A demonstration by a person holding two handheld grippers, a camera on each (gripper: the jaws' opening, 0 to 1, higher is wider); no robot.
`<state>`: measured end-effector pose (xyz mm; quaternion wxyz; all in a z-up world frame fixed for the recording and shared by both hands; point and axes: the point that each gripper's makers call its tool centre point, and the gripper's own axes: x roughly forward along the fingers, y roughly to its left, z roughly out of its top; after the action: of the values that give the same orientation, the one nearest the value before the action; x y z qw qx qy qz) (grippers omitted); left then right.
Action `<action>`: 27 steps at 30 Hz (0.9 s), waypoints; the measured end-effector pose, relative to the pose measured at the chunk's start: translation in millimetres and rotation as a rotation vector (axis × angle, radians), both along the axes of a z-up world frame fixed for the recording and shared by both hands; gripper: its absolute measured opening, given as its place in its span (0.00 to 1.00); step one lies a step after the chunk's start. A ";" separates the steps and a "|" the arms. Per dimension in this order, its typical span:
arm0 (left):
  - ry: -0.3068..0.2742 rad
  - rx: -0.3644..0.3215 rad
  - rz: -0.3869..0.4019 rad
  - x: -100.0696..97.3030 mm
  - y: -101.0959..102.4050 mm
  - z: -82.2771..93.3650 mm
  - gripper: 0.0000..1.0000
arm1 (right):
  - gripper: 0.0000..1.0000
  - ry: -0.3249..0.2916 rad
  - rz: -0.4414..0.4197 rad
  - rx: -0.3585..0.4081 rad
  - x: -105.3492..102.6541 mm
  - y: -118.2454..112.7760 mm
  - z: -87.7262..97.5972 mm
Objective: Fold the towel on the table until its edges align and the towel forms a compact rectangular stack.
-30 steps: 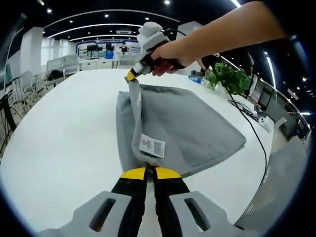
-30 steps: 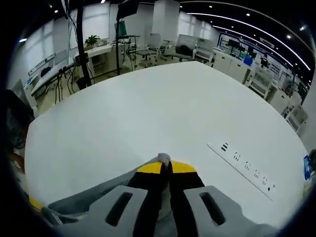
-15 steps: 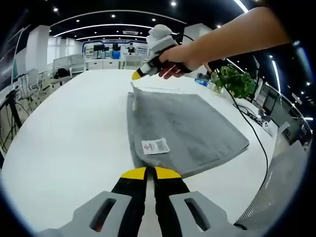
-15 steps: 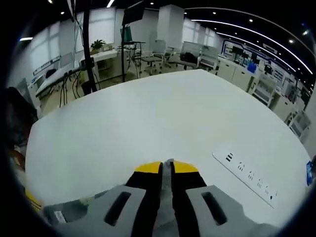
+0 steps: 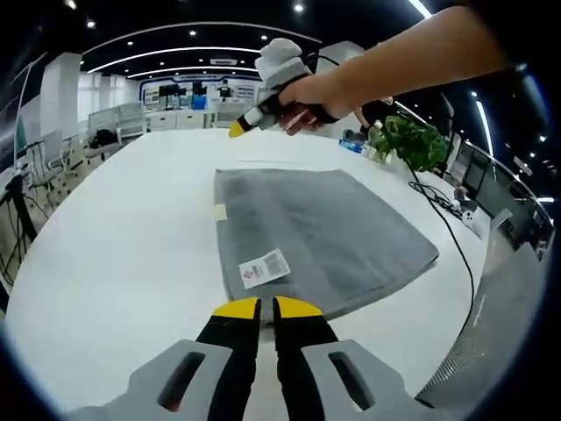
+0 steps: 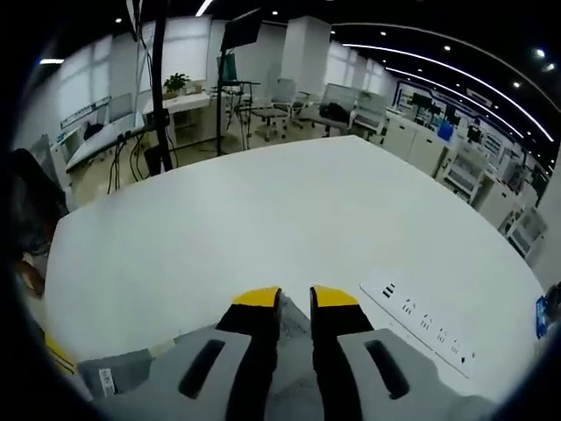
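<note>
two grippers: both off the cloth, one fold looks laid, more folding to go.
left gripper (image 5: 260, 306): nearest; yellow tips nearly together w/ a thin slit between, nothing visibly pinched; sits right at the towel's near edge, whether touching can't tell.
towel (image 5: 324, 230): grey, flat on the white table (image 5: 114, 254), twd the table's right edge; looks doubled, layers roughly lined up, white label (image 5: 264, 267) face up by the near edge, small tag poking out at its left edge.
right gripper (image 5: 237, 129): held in a hand (image 5: 302, 92) above the towel's far left corner, clear of the cloth; in the right gripper view (image 6: 294, 300) jaws stand apart w/ a clear gap, empty.
far bits: power strip (image 6: 421, 326) on the table beyond, plant (image 5: 410, 140) near the far right edge.
step: release after a fold, i'd judge; not yet a compact stack.
next: regrip two corners of one short edge, carry over to the opposite edge, match edges before letting go.
</note>
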<state>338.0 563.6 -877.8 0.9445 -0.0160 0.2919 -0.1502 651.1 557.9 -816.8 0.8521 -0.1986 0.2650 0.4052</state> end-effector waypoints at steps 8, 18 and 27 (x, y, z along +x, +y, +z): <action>0.063 0.038 -0.027 -4.8 5.7 -28.6 0.07 | 0.17 -0.025 -0.022 -0.001 -0.5 -17.8 16.3; 0.068 0.081 -0.043 -5.5 8.1 -21.9 0.11 | 0.17 -0.028 -0.055 0.010 5.2 -48.6 27.9; 0.033 0.090 -0.060 -4.2 -0.8 3.9 0.15 | 0.27 -0.029 -0.070 0.041 1.1 -64.4 51.7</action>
<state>333.8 562.8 -873.9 0.9343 0.0327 0.3143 -0.1649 652.3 493.6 -765.1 0.8735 -0.1777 0.2510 0.3773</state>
